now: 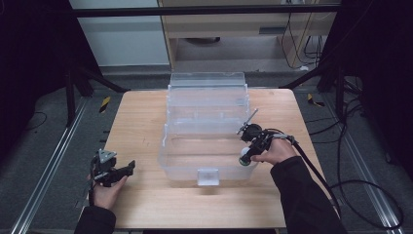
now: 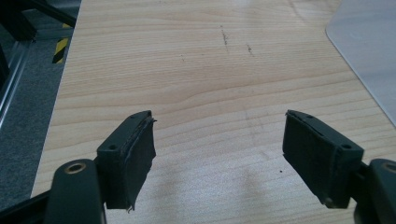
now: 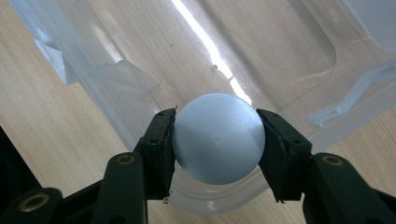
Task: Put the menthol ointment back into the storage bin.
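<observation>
While over the clear bin point(image 3: 140, 88) rim, right gripper point(image 3: 215, 140) clasps pale ball point(image 3: 217, 137), bin seemingly empty.

pale blue ball point(image 3: 218, 137), clear plastic bin point(image 1: 207, 127), light woodgrain table point(image 1: 141, 126)

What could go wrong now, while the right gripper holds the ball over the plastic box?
The ball is smooth and round, held by the right gripper only at two sides, so it might slip out. It sits over the rim of the clear box; released here, it could hit the edge and roll onto the table.
</observation>
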